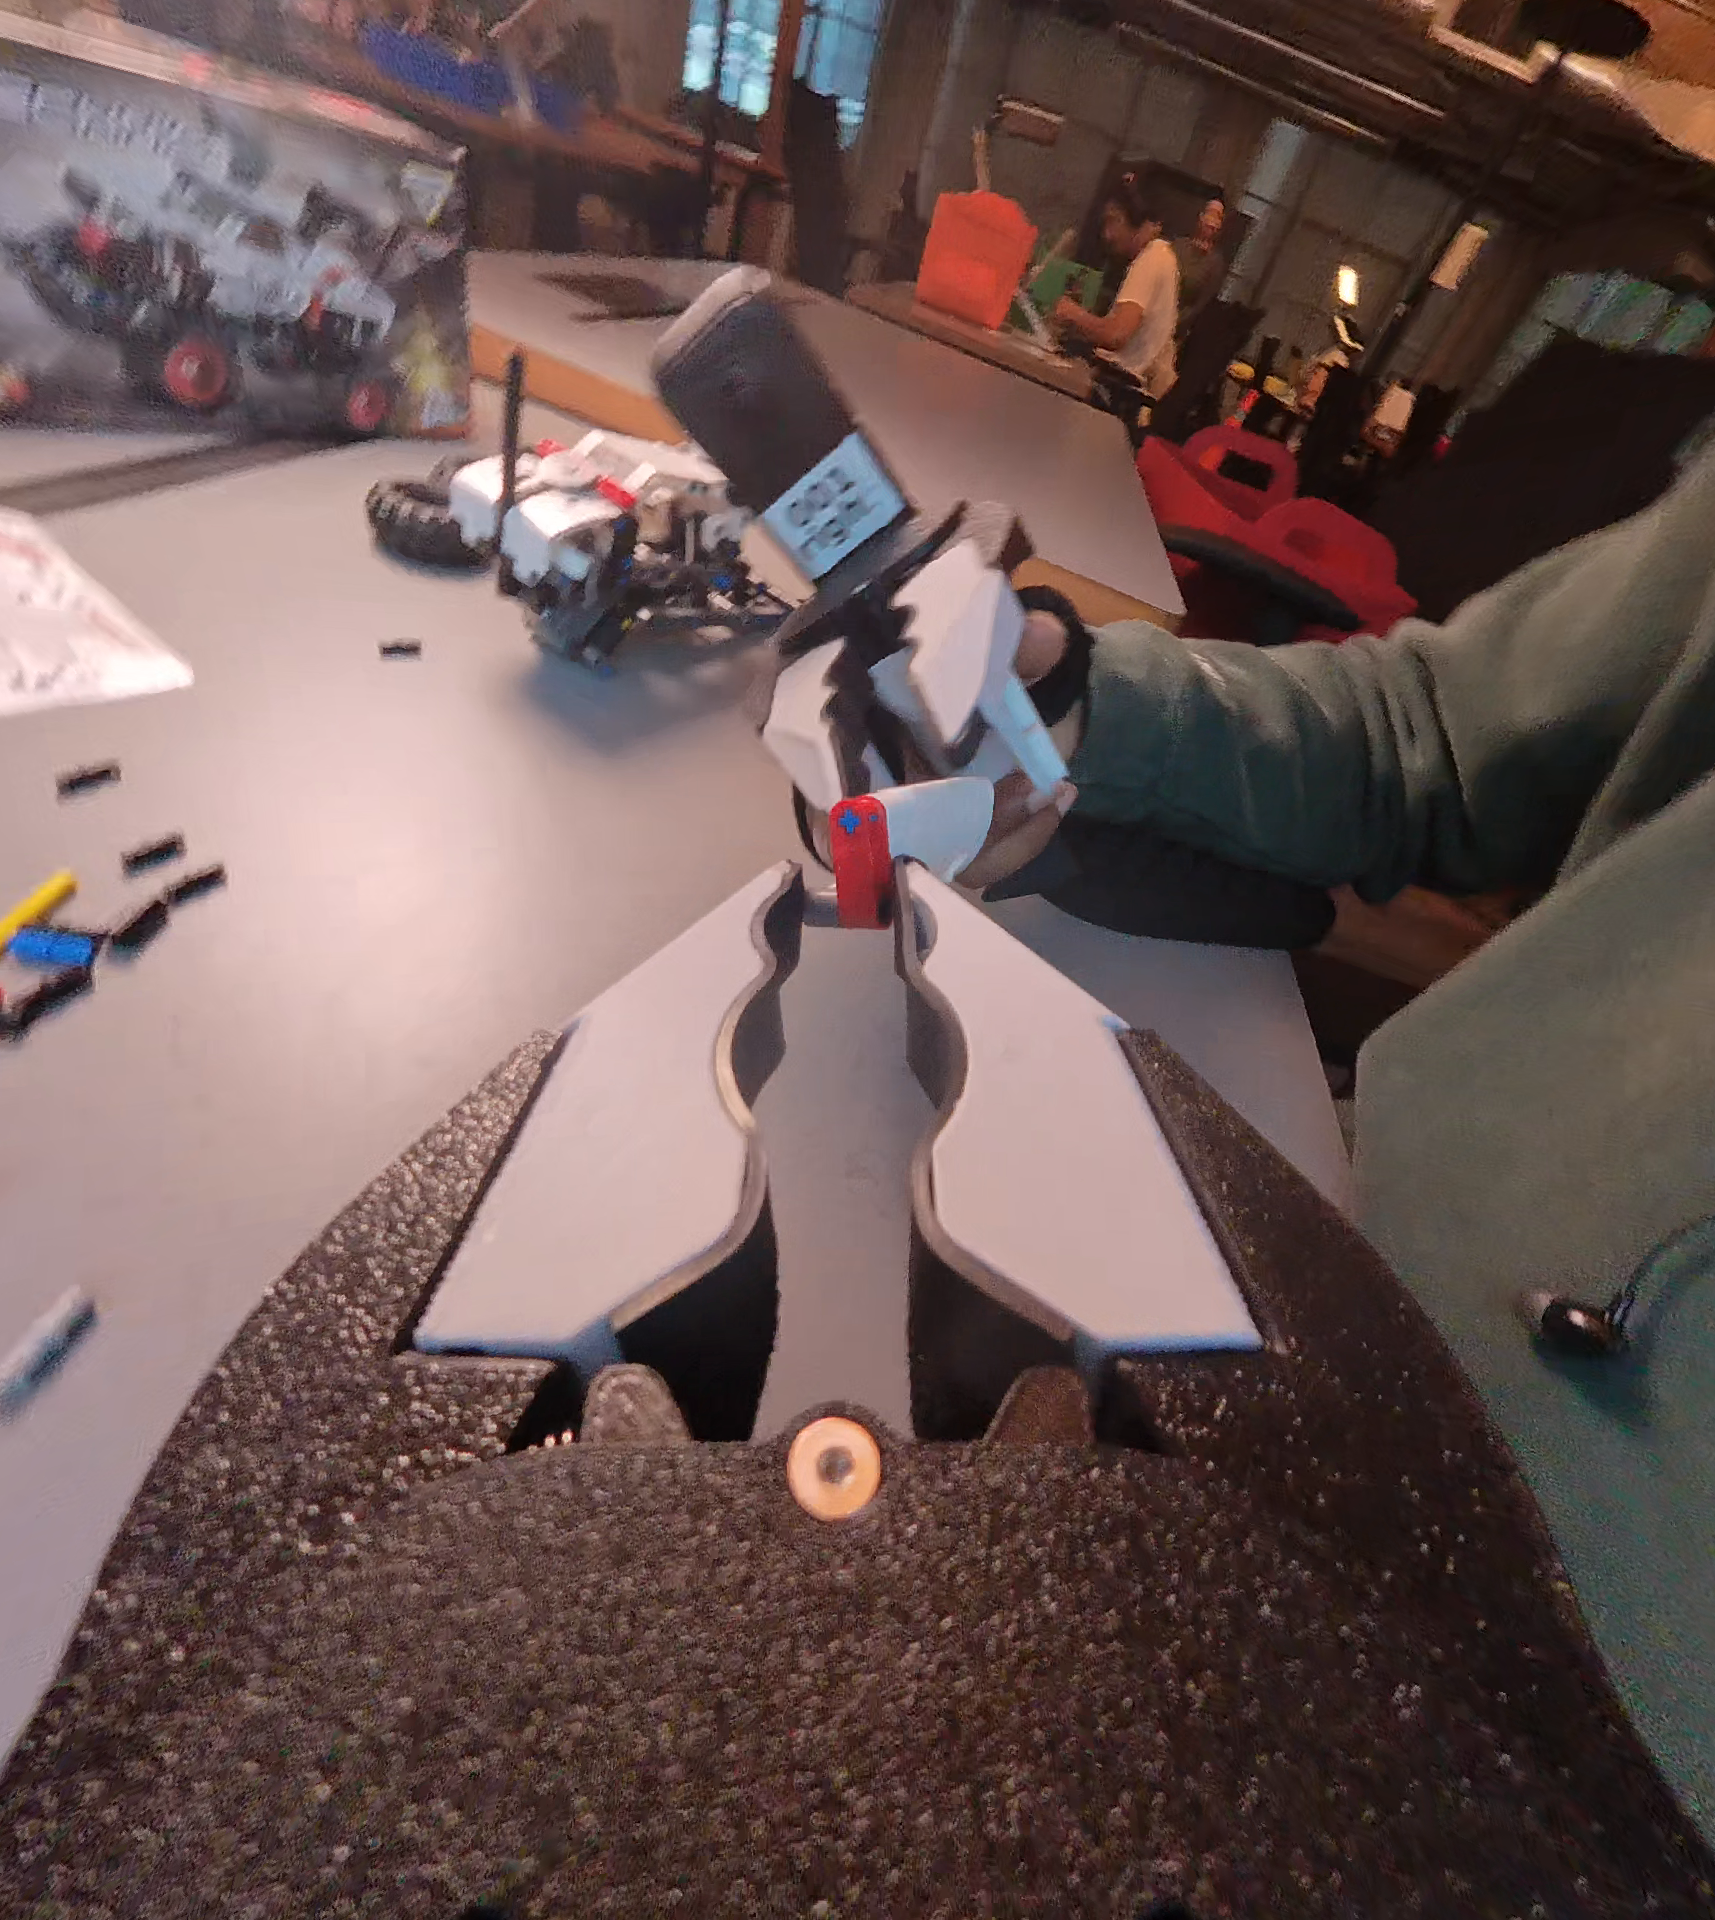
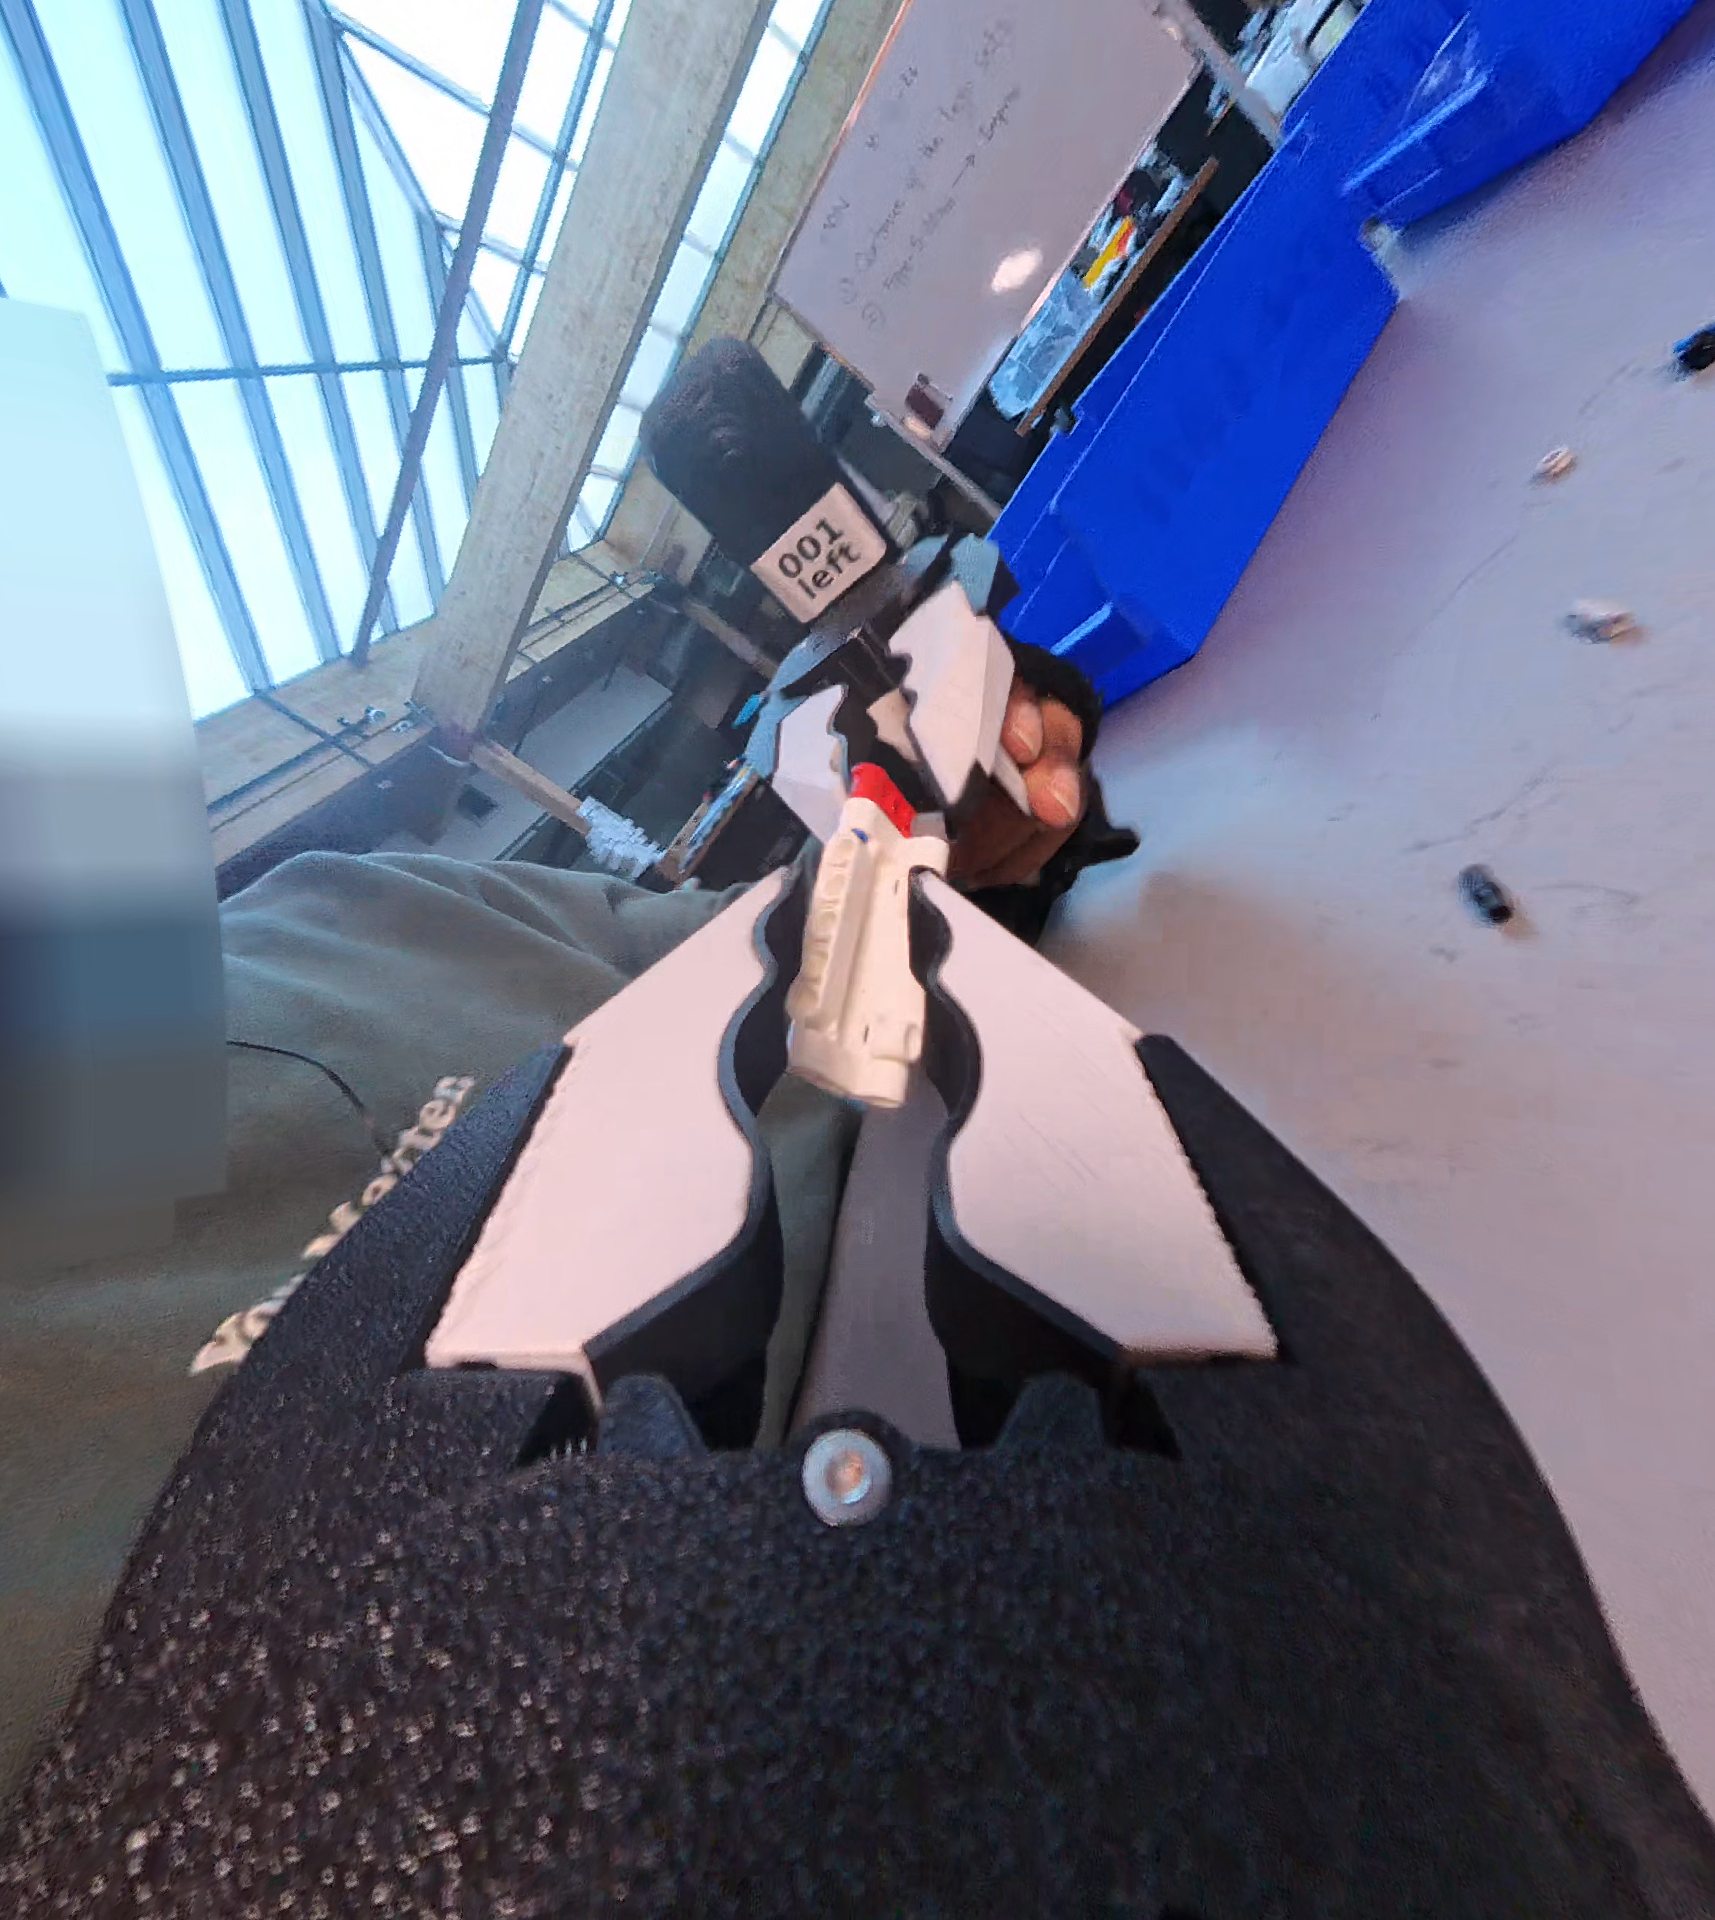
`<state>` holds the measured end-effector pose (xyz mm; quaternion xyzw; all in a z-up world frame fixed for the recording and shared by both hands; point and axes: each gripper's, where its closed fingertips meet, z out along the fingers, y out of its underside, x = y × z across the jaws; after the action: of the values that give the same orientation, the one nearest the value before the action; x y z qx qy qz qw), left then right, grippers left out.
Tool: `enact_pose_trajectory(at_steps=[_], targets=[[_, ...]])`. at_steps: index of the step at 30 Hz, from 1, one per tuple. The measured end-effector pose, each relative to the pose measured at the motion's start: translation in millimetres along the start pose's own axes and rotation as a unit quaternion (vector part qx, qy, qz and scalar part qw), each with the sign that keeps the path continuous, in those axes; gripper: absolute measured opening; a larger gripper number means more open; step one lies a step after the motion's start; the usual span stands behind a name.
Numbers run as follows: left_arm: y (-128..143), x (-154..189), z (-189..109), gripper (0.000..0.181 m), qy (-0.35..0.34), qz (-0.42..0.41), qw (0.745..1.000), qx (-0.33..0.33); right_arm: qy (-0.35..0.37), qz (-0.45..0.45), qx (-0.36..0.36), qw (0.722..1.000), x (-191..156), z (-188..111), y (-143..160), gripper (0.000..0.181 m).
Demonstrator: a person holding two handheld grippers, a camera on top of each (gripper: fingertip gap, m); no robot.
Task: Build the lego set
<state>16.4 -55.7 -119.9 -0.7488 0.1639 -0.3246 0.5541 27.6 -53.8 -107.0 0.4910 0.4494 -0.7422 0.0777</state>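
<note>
In the left wrist view my left gripper (image 1: 848, 883) is shut on a small red piece (image 1: 858, 868) with a blue pin, held above the grey table (image 1: 417, 831). A white curved panel (image 1: 941, 826) joins that red piece and runs into my right gripper (image 1: 926, 800), held by a hand in a green sleeve. In the right wrist view my right gripper (image 2: 855, 883) is shut on the white panel (image 2: 858, 977). The panel's red end (image 2: 879, 795) sits between the fingers of the left gripper (image 2: 879, 779). The two grippers face each other tip to tip.
A half-built white and black truck model (image 1: 604, 540) with a loose tyre (image 1: 417, 520) stands mid-table. The set's box (image 1: 178, 260) and an instruction booklet (image 1: 1, 613) are at the left. Loose pieces (image 1: 22, 966) lie left. Blue bins (image 2: 1196, 416) stand behind. The table edge (image 1: 1300, 1039) is close right. Less than 4 cm separates the two grippers' tips.
</note>
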Motion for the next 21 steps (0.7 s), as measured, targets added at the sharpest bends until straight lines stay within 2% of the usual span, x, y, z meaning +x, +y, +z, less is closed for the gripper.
enact_pose_trajectory(at_steps=[2, 4, 5, 7, 8, 10, 11, 12, 13, 14, 15, 16, 17, 18, 19, 21], targets=[[14, -24, 0, 0.017, -0.036, -0.12, 0.992, -0.025, 0.072, -0.096, 0.027, 0.992, 12, -10, -17, 0.035], [21, -32, -2, 0.017, -0.016, -0.239, 0.971, -0.017, 0.161, -0.253, 0.004, 0.954, 16, -19, -23, 0.044], [23, -35, -3, 0.017, -0.01, -0.278, 0.96, -0.011, 0.211, -0.34, -0.02, 0.916, 20, -22, -24, 0.044], [24, -39, -4, 0.017, -0.005, -0.315, 0.949, -0.003, 0.287, -0.499, -0.091, 0.813, 30, -21, -13, 0.047], [24, -40, -4, 0.017, -0.004, -0.326, 0.945, 0.001, 0.32, -0.548, -0.124, 0.763, 38, -17, -8, 0.047], [25, -40, -1, 0.017, 0.001, -0.338, 0.941, 0.002, 0.361, -0.616, -0.172, 0.678, 50, -8, 1, 0.048], [25, -38, 0, 0.017, 0.007, -0.345, 0.938, 0.004, 0.383, -0.642, -0.183, 0.639, 55, -5, 0, 0.042], [26, -37, 2, 0.017, 0.009, -0.349, 0.937, 0.004, 0.403, -0.658, -0.19, 0.606, 60, -6, -3, 0.032], [27, -39, 1, 0.017, 0.004, -0.345, 0.939, 0.003, 0.407, -0.668, -0.2, 0.59, 64, -7, -3, 0.03], [22, -36, 0, 0.018, 0.015, -0.335, 0.942, 0.013, 0.398, -0.664, -0.207, 0.598, 66, -8, 0, 0.03], [11, -34, -5, 0.028, 0.024, -0.319, 0.947, 0.036, 0.374, -0.638, -0.216, 0.637, 67, -8, 7, 0.03], [1, -38, -13, 0.038, 0.013, -0.291, 0.955, 0.056, 0.344, -0.597, -0.225, 0.689, 66, -9, 17, 0.03], [-7, -45, -23, 0.041, -0.016, -0.249, 0.966, 0.069, 0.312, -0.548, -0.242, 0.737, 67, -11, 29, 0.03], [-12, -54, -33, 0.042, -0.061, -0.2, 0.975, 0.072, 0.293, -0.505, -0.261, 0.768, 69, -15, 41, 0.03], [-14, -64, -43, 0.043, -0.107, -0.151, 0.98, 0.067, 0.289, -0.48, -0.284, 0.778, 75, -20, 50, 0.03], [-10, -74, -53, 0.045, -0.172, -0.077, 0.982, 0.034, 0.304, -0.476, -0.336, 0.754, 90, -30, 62, 0.03]])
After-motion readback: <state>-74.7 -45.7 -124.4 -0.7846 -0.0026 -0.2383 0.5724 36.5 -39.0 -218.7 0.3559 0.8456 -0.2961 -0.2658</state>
